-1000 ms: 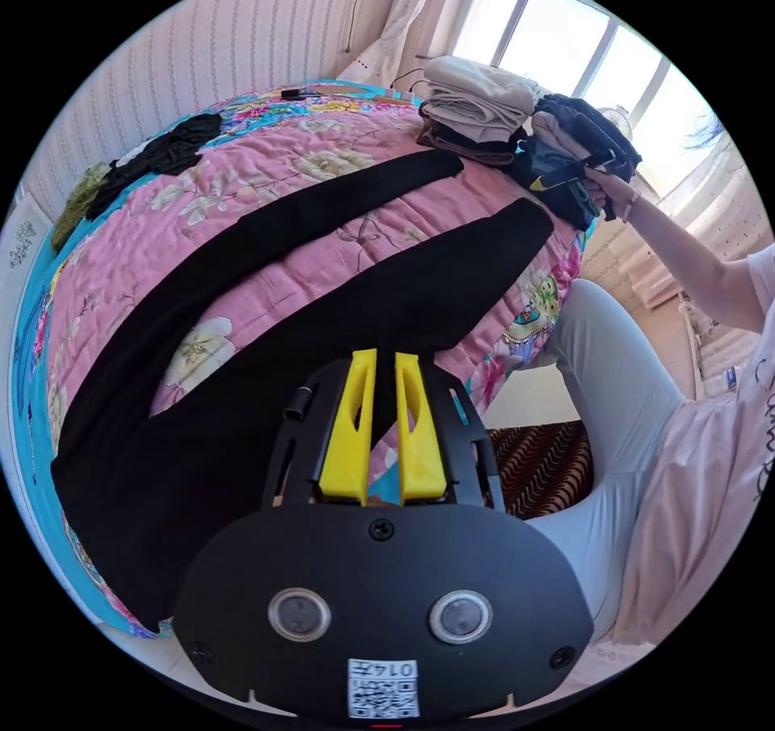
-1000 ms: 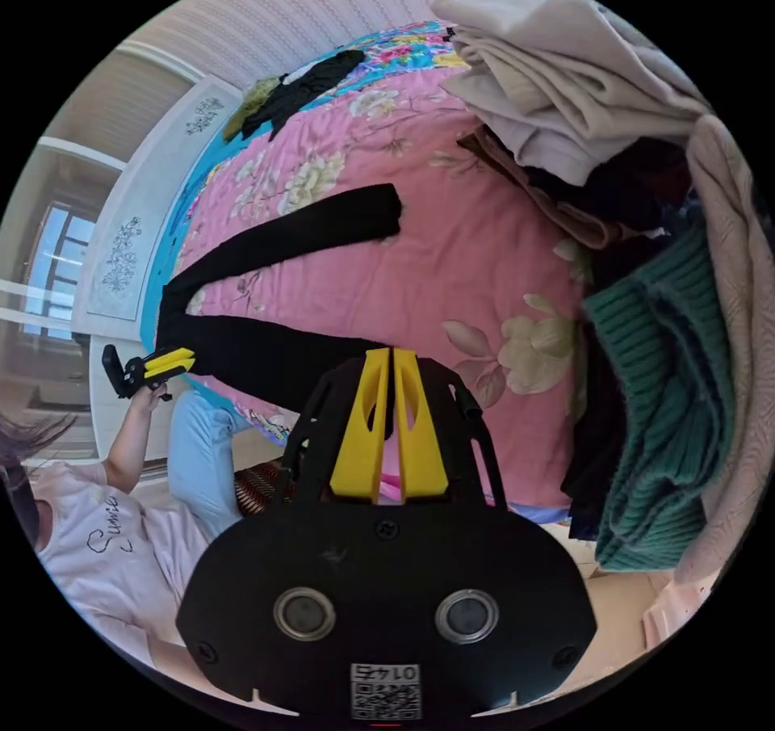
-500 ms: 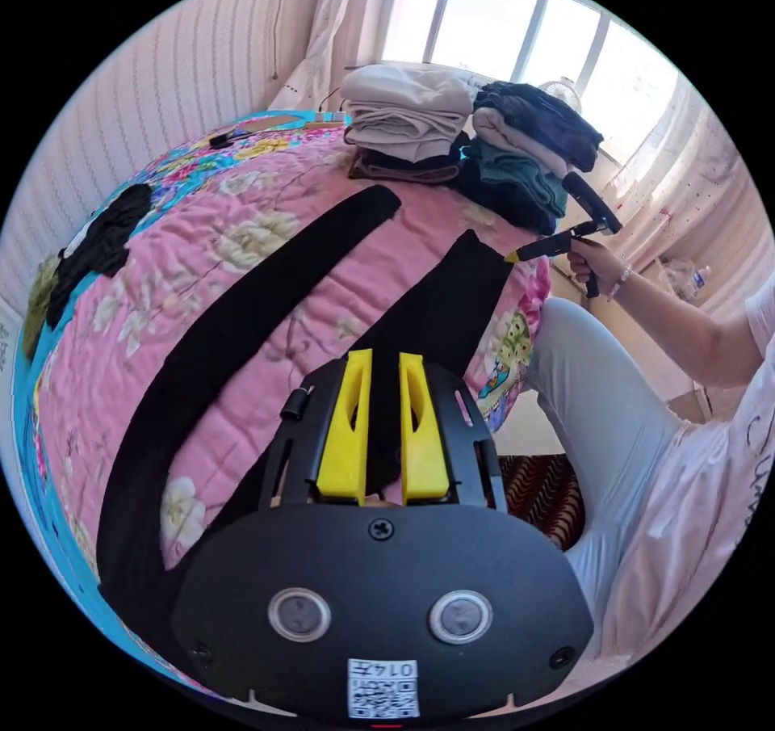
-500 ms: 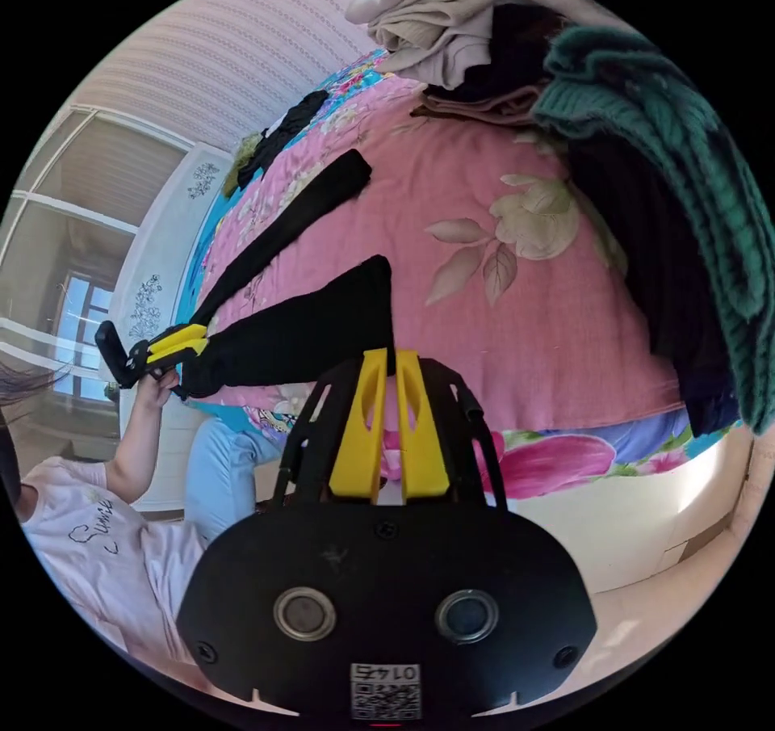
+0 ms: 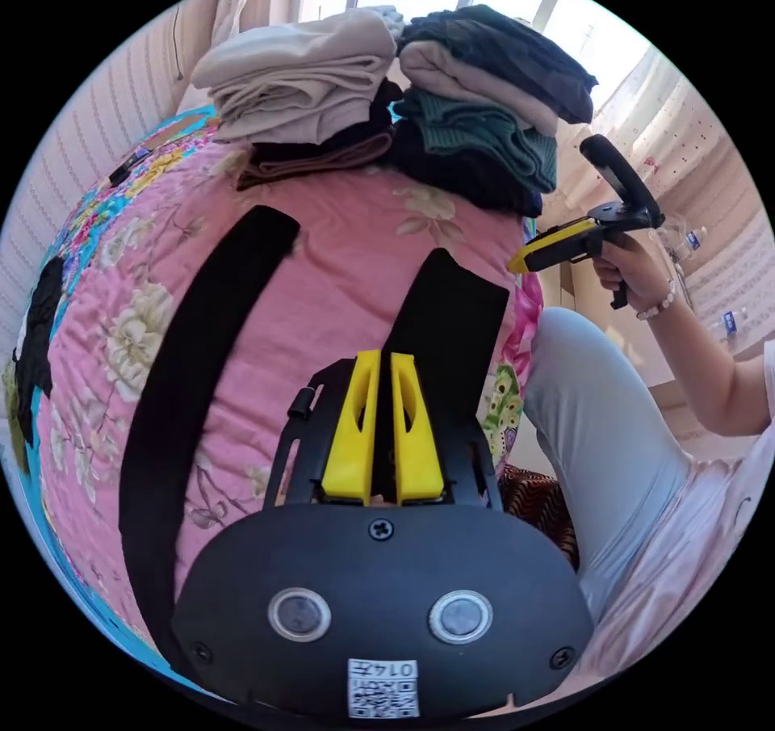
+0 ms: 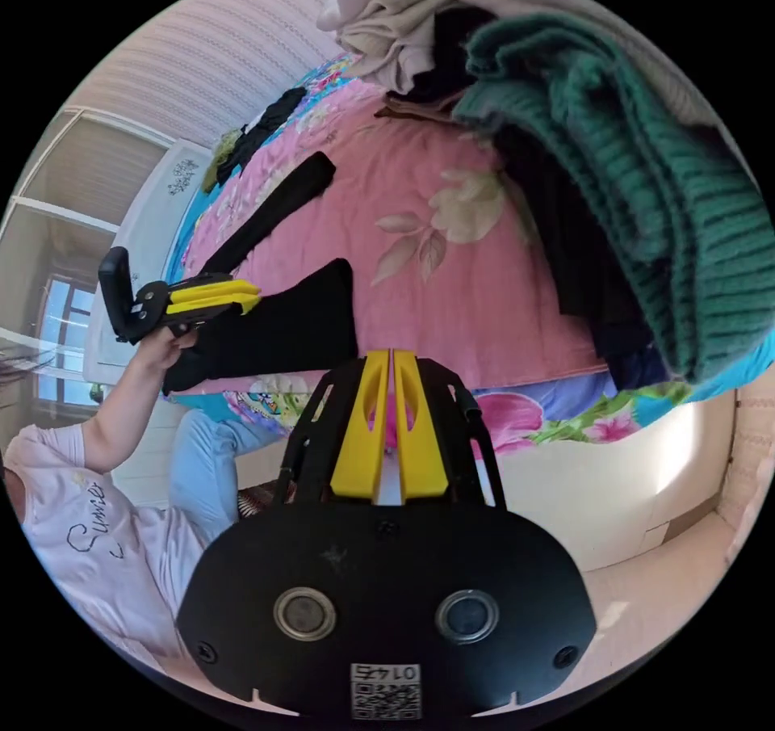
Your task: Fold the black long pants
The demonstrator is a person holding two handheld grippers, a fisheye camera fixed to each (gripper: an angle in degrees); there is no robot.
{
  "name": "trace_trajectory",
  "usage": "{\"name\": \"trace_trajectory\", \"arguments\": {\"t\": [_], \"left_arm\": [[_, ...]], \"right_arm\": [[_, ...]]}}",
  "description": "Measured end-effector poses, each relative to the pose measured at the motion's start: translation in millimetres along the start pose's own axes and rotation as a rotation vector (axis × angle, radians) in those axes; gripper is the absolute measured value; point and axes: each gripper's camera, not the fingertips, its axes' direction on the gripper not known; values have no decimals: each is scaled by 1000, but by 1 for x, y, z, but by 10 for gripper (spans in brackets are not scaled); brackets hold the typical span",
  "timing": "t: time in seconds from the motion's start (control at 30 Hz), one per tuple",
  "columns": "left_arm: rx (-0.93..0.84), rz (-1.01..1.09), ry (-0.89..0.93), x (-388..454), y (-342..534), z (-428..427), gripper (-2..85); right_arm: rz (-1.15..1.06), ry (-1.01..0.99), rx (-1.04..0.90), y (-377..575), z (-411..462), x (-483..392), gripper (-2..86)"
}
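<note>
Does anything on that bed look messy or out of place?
Mostly tidy. The black long pants lie flat with legs splayed in a V, not yet folded. A dark garment sits crumpled at the pink quilt's far side, unlike the neatly stacked clothes.

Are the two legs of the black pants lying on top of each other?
No, the black pants lie spread on the pink quilt, which shows between the two legs.

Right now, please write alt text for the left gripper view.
Black pants lie spread on a pink floral quilt, the left gripper above one leg. Folded clothes are stacked behind, the right gripper beside them.
</note>
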Motion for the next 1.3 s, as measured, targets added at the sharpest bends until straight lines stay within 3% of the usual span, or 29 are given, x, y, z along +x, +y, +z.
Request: {"name": "trace_trajectory", "arguments": {"t": [0.17, 0.3, 0.5, 0.77, 1.07, 1.3], "left_arm": [[51, -87, -147, -67, -39, -14, 49], [28, -134, -269, -100, -83, 13, 67], [-107, -96, -124, -100, -106, 71, 84], [-47, -24, -124, -50, -82, 76, 84], [-79, -63, -18, -67, -99, 74, 84], [-29, -17, -137, -74, -120, 18, 79]], "right_arm": [[-222, -147, 255, -60, -11, -34, 21], [-295, -184, 166, -136, 33, -54, 49], [-362, -52, 72, -152, 80, -55, 60], [-417, -309, 96, -170, 80, -28, 94], [-589, -349, 72, -176, 85, -42, 20], [-578, -397, 85, -187, 83, -36, 7]]}}
